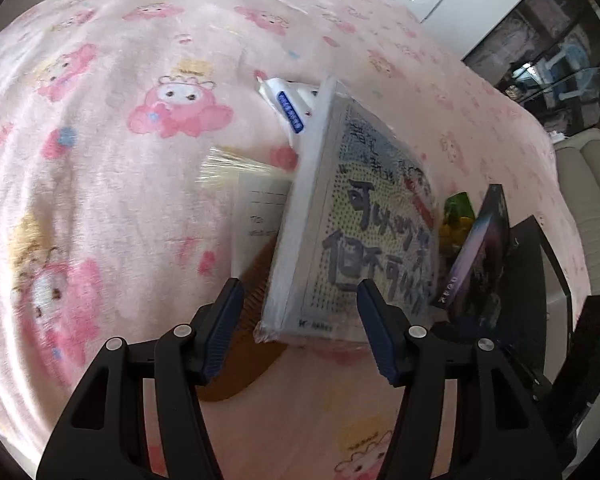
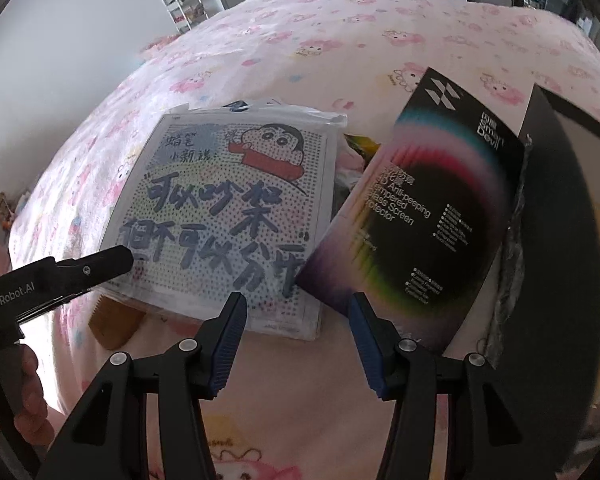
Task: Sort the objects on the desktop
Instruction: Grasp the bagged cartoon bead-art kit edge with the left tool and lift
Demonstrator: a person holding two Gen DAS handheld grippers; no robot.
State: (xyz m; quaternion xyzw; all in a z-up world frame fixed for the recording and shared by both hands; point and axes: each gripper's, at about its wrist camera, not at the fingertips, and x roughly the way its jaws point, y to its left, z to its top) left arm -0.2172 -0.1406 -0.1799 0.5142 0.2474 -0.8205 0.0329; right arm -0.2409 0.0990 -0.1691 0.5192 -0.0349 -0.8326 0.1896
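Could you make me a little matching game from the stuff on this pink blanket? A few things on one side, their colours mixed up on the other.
Things:
1. cartoon picture pack
2. screen protector box
3. comb
4. tube

Colours:
A. brown
B. white with a blue label
C. black with a rainbow ring
D. pale, dotted, with a boy in red

Pairs: 1-D, 2-C, 3-A, 4-B

Pink cartoon-print blanket (image 1: pixel 140 208); white shelf (image 2: pixel 180 0).
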